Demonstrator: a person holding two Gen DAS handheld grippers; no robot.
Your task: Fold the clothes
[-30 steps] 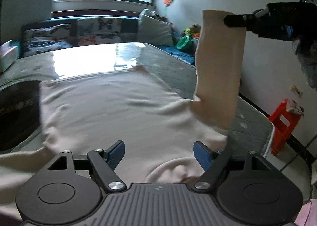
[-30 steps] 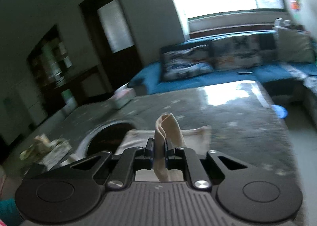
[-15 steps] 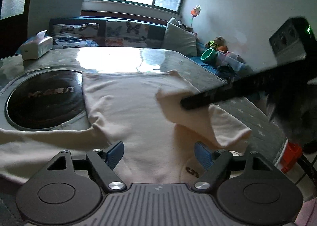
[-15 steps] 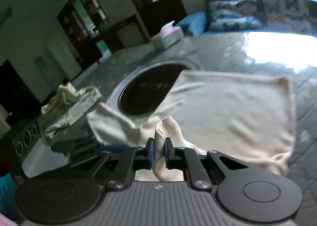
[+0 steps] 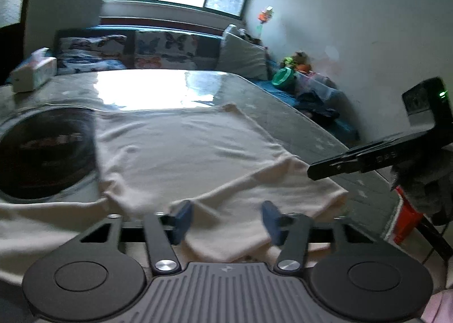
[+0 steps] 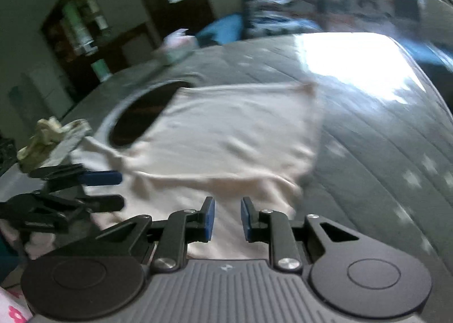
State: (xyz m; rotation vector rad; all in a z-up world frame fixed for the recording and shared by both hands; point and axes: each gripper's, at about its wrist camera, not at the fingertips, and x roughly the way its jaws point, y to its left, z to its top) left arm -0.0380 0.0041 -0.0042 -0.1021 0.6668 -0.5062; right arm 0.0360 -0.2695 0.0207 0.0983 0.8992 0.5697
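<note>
Both jaws open, empty: left gripper (image 5: 223, 219) and right gripper (image 6: 227, 221) over cream shirt (image 5: 181, 153), folded sleeve (image 5: 254, 195) at 5 o'clock.

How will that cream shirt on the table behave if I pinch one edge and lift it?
The cream shirt probably drapes limply: it lies flat with soft wrinkles, and its folded sleeve sags. It looks thin, likely light. It may slide on the glossy table.

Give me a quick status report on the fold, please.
Left gripper open over the shirt. Right gripper open, holding nothing. Right sleeve lies folded across the body. Nothing in the way.
</note>
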